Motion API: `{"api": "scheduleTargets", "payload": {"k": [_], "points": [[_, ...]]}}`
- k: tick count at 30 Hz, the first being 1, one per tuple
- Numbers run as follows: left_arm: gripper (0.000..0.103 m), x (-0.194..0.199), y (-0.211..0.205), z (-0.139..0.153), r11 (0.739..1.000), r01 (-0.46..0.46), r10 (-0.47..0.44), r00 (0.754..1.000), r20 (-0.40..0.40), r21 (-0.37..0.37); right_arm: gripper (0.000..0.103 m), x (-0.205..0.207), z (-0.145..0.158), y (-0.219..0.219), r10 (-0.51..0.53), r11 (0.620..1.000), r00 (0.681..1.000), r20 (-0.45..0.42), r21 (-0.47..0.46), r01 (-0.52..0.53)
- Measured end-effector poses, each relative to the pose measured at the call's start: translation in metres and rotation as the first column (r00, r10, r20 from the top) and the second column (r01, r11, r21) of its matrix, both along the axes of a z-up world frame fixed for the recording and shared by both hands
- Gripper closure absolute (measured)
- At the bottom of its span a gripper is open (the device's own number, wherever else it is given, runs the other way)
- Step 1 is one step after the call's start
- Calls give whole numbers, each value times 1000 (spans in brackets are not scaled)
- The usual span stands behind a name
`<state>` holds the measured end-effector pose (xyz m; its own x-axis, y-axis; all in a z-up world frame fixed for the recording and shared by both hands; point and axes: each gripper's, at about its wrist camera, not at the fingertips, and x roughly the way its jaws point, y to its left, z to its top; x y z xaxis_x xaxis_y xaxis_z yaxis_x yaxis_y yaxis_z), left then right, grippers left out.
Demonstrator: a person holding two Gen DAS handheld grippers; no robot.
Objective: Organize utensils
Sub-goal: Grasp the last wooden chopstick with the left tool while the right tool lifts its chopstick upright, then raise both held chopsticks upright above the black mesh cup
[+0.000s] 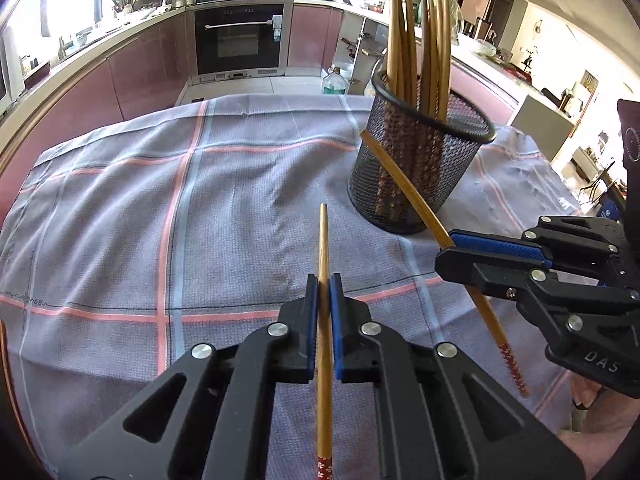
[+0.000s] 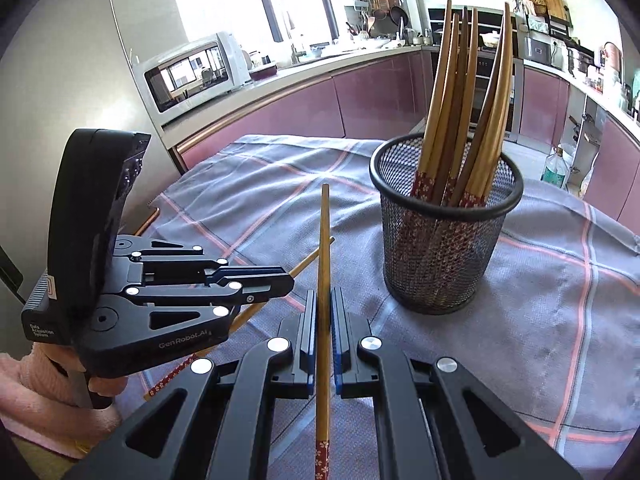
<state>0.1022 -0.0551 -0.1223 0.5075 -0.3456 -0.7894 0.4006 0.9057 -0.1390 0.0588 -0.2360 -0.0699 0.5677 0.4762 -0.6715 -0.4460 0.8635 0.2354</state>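
So we've got one chopstick in each hand here. Our left tool (image 1: 324, 292) is clamped down on a bamboo chopstick (image 1: 323, 248), blue pads (image 1: 313, 308) squeezed right against it, thin tip pointing forward over the table and the red flowery end sticking out back toward us. Same deal on the other side: our right tool (image 2: 324, 308) is pinched closed around a second chopstick (image 2: 323, 240), tip forward, red patterned end trailing behind the fingers.

From the left camera we see the right tool coming in from the right, and its chopstick slants up so the tip sits in front of the mesh cup (image 1: 416, 168), just below the rim. Can't tell if it's actually touching the mesh or only lined up with it in that view. From the right camera the two sticks cross each other visually, ours in front, the left one angled behind it.

The black mesh cup stands upright on the table, toward the far right from the left view, and it holds a bundle of chopsticks (image 2: 460, 120), red ends down, thin tips fanned out upward. Everything sits on a grey cloth (image 1: 160, 200) with pink and pale blue stripes that covers the table. Both held chopsticks are up off the cloth, near the cup but outside it.
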Motion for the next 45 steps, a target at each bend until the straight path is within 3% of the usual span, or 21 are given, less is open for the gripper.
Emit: {"api": "scheduleTargets", "payload": {"k": [14,34,45], "points": [[96,-20,14,48,994,18,-11,998,66,-105,98,-8,36,-17,-45,998,993,106,52,40],[96,-56,29,107,979,54,-15,981,194,-195,98,-19,73,-23,-54,996,973,226,80,37],[96,-62,29,128,971,68,-14,974,226,-231,98,-19,87,-28,-67,995,960,271,84,46]]}}
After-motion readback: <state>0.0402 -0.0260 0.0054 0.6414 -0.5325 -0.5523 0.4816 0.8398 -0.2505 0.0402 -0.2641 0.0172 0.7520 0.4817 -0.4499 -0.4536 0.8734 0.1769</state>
